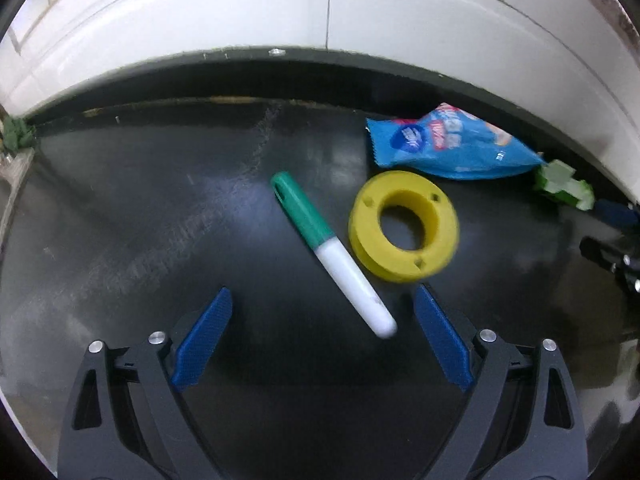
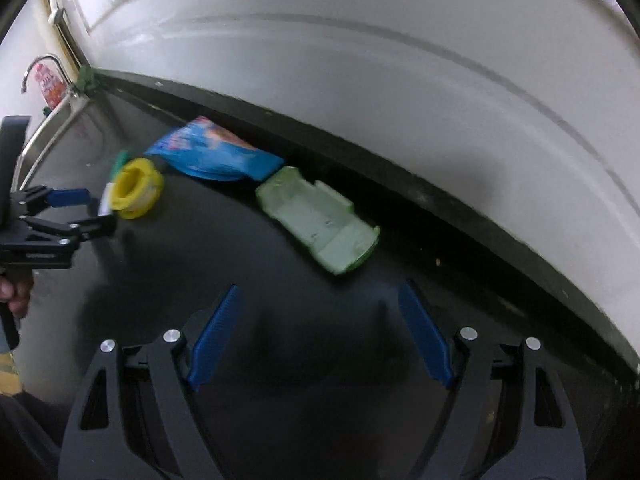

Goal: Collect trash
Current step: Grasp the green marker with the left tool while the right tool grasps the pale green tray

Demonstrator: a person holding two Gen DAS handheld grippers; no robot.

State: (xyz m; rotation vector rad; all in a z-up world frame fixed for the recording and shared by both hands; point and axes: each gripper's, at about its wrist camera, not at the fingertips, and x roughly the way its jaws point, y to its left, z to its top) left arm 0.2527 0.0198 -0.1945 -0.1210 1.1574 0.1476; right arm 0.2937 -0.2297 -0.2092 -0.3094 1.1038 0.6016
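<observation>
So the left gripper [image 1: 322, 334] hangs wide open over the black countertop [image 1: 160, 220] with nothing in it; the white end of a green-capped marker [image 1: 334, 254] lies between its blue fingertips [image 1: 204, 336] but the pads aren't touching it; the right gripper [image 2: 316, 332] is spread just as wide and also empty, bare counter between its pads. Heading outward, a yellow plastic spool [image 1: 404, 226] sits just beside the marker, almost touching its barrel; behind that a blue snack wrapper [image 1: 448, 148] lies up against the white wall [image 1: 240, 12]; a flattened pale green carton [image 2: 320, 218] rests just ahead of the right gripper, near the wall too. Stuff that could bite here, imo: the marker is round and lies diagonal to the left jaws, so a squeeze on that rounded tip may just squirt it out or roll it off; the spool is so close that the right-hand finger could clip it and knock it away. The carton lies flat on the counter, so pads coming down on it might slide over the top instead of catching an edge; both views are blurry, so aim looks iffy. I also can't see a bin anywhere.
</observation>
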